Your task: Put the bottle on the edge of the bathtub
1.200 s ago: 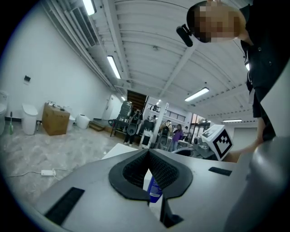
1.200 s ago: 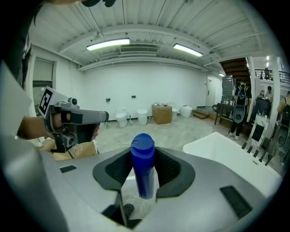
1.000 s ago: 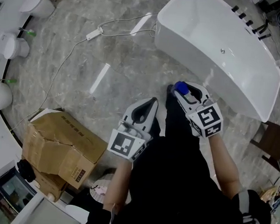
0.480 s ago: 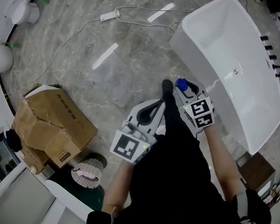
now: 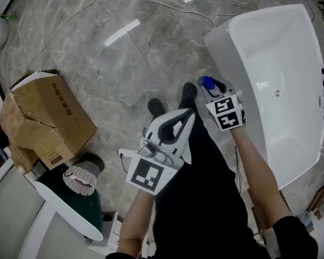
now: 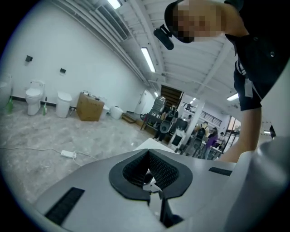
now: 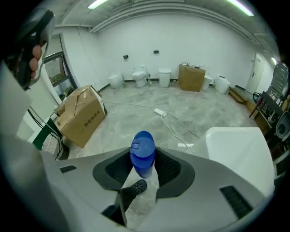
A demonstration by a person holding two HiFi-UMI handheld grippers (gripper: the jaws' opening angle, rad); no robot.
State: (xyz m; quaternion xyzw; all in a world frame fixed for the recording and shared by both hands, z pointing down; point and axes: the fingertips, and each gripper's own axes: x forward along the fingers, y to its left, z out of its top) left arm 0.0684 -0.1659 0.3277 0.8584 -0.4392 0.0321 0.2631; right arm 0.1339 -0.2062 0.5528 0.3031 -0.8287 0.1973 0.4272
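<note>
Hazard assessment, as judged from the room: the bathtub (image 7: 238, 147) offers only a narrow, glossy, rounded edge as a seat; a bottle set down tilted or off-centre is likely to tip, either into the basin or out onto the stone floor (image 5: 116, 68); release before the base sits flat would cause the same result. The bottle (image 5: 206, 82) is clear plastic with a blue cap, and it is held high up, just below that cap; a light container held at that point may swing or slide in the pads if the hand turns sharply. A white cable (image 5: 175, 4) lies on the floor well apart from the person's shoes (image 5: 189, 92); it is a trip risk only if the approach drifts that way.

Right tongs (image 5: 210, 88): clamped on the bottle; in the right gripper view both dark ribbed pads press against the bottle, with the cap standing clear beyond the tips; the opening is only as wide as the bottle.

Left tongs (image 5: 184, 118): jaws brought together at the tips; the left gripper view shows nothing between them; they touch nothing and hang in front of the person's body.

Bottle position: in the air above the floor, just beside the tub's near outer wall; not yet over the edge; placement not begun.
</note>
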